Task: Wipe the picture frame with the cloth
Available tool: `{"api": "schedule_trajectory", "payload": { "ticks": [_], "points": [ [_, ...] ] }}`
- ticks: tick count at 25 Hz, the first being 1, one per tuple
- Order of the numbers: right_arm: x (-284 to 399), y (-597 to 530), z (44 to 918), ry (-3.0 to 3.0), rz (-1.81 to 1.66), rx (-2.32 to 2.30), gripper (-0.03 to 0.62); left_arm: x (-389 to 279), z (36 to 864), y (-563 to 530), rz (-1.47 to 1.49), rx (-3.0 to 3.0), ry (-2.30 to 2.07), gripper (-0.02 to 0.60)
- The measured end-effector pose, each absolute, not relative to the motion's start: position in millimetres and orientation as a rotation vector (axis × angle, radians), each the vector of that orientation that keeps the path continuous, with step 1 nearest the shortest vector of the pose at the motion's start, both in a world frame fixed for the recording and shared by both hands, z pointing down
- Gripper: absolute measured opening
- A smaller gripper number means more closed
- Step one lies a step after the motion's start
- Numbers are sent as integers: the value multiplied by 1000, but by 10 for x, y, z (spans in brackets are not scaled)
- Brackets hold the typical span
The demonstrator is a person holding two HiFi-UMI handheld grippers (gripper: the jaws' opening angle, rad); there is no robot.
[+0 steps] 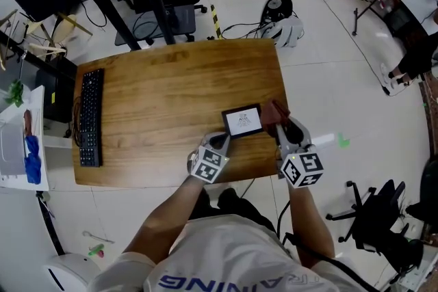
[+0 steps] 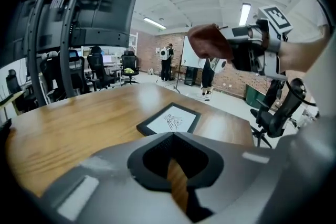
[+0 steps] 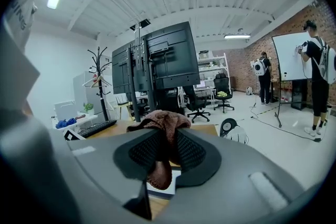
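Observation:
The black picture frame (image 1: 242, 121) with a white drawing lies flat near the front right of the wooden table (image 1: 157, 99). My right gripper (image 1: 282, 125) is shut on a brown cloth (image 1: 276, 111), which hangs at the frame's right edge. In the right gripper view the cloth (image 3: 163, 124) bunches between the jaws of my right gripper (image 3: 165, 139). My left gripper (image 1: 217, 142) sits at the frame's near left corner, shut with nothing in it. In the left gripper view the frame (image 2: 170, 120) lies just beyond my left gripper (image 2: 176, 136), and the cloth (image 2: 209, 42) is held above it.
A black keyboard (image 1: 90, 117) lies along the table's left side. A white side table (image 1: 17, 147) with blue things stands further left. Office chairs (image 1: 380, 219) stand on the floor at right. Dark monitors on a stand (image 3: 157, 63) rise behind the table.

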State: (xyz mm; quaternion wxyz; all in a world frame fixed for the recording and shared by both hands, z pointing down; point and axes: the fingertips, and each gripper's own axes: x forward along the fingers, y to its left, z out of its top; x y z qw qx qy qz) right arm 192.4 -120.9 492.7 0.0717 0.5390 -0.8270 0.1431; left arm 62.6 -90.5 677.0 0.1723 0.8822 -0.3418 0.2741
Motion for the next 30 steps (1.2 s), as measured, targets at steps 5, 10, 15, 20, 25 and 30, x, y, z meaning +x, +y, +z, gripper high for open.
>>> {"api": "schedule_trajectory", "payload": {
  "ticks": [5, 10, 15, 20, 25, 30],
  "points": [
    [1898, -1213, 4949, -2489, 438, 1604, 81, 668, 6951, -847, 857, 2477, -922, 4],
    [1885, -1234, 4963, -2487, 443, 1596, 81, 722, 7029, -824, 899, 2478, -876, 5],
    [1859, -1231, 5006, -2479, 455, 1588, 81, 763, 7088, -793, 919, 2469, -849, 5],
    [1831, -1241, 5064, -2478, 468, 1576, 81, 792, 7098, -822, 912, 2469, -852, 5],
    [1726, -1297, 5149, -2476, 482, 1529, 81, 786, 7105, -818, 915, 2463, -849, 5],
    [1560, -1393, 5340, -2461, 547, 1429, 81, 790, 7098, -827, 907, 2459, -857, 5]
  ]
}}
